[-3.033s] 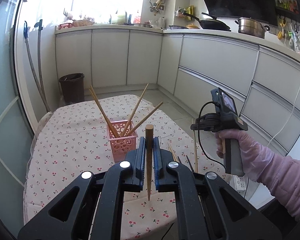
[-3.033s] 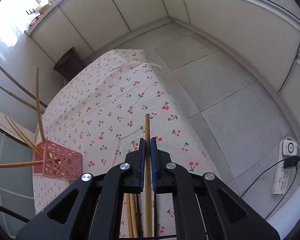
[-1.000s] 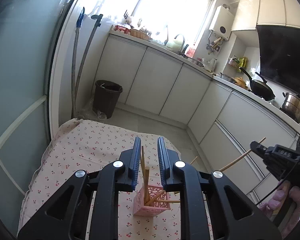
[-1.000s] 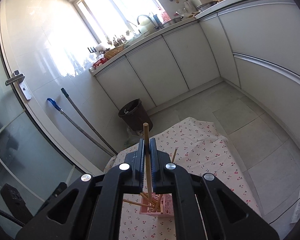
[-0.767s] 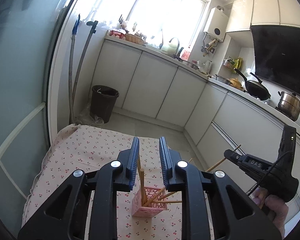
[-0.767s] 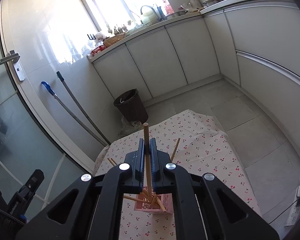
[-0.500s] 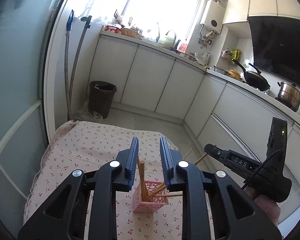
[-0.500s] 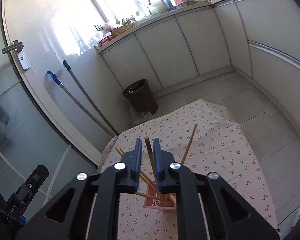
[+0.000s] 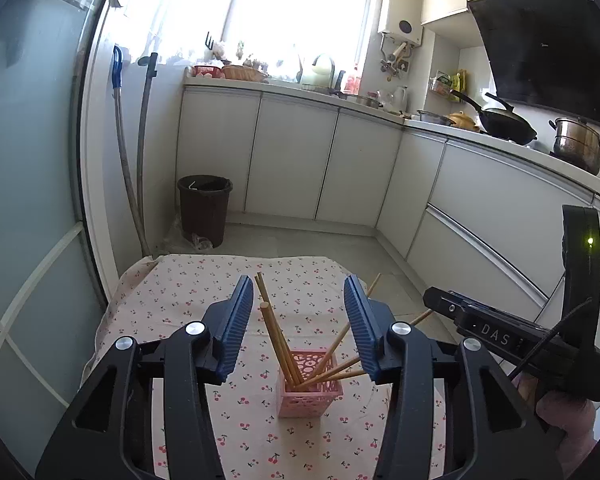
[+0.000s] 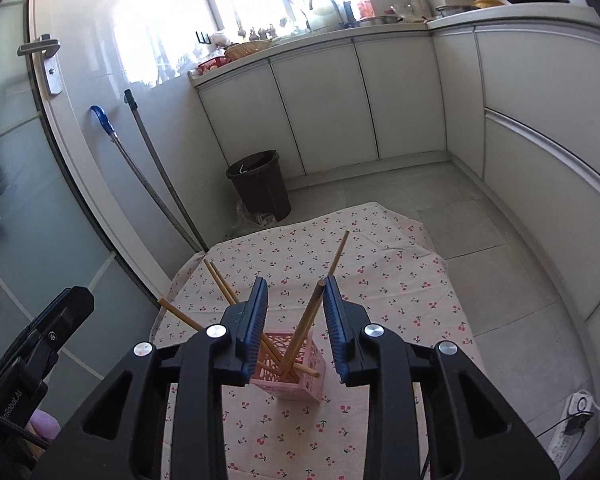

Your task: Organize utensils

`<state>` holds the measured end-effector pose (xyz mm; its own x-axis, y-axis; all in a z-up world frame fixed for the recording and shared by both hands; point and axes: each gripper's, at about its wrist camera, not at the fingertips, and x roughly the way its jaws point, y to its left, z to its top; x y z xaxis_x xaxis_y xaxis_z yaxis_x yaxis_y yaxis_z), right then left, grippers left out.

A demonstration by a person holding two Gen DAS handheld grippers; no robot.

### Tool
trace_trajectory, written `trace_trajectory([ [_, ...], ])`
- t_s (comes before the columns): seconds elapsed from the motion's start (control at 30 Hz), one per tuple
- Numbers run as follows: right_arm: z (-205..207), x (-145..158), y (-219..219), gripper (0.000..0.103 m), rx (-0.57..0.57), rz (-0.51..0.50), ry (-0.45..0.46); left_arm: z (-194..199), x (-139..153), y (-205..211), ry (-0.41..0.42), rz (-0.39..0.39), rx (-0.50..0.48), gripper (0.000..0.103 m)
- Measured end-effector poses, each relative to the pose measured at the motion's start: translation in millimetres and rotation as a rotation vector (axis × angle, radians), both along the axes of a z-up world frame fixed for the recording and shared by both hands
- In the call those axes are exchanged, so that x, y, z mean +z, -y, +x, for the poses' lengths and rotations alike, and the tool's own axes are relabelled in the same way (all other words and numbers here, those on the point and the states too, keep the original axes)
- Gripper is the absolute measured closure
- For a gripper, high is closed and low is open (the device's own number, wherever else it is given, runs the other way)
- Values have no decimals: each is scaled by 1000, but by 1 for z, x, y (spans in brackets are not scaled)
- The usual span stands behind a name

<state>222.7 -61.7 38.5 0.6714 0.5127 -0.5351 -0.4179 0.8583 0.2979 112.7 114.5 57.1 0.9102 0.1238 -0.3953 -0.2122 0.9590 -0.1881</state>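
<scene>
A pink perforated basket [image 9: 310, 385] stands on the cherry-print tablecloth [image 9: 188, 292] and holds several wooden chopsticks [image 9: 274, 338] that lean outward. My left gripper [image 9: 299, 322] is open and empty above the basket. In the right wrist view the basket [image 10: 290, 364] sits below my right gripper [image 10: 295, 314], which is open; one chopstick [image 10: 305, 326] stands in the basket and leans by the right finger. The right gripper's body [image 9: 516, 334] shows at the right of the left wrist view.
A dark bin [image 9: 205, 208] and two mop handles [image 9: 130, 168] stand beyond the table's far edge. White cabinets [image 9: 292, 160] line the back and right walls. A glass door [image 10: 40, 208] is on the left. A power strip [image 10: 578, 412] lies on the floor at right.
Both grippers have opened wide above the basket. The chopsticks they held now stand in the basket with the others. Both cameras have tilted down toward the table.
</scene>
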Motion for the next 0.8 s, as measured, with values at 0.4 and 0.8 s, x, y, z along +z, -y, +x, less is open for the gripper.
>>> trace_trajectory([
  [0.4, 0, 10, 64, 70, -98, 86, -2, 2, -8, 13, -27, 10, -31, 46],
  [0.8, -2, -33, 131, 27, -241, -13, -168, 6, -98, 49, -325, -86, -132, 16],
])
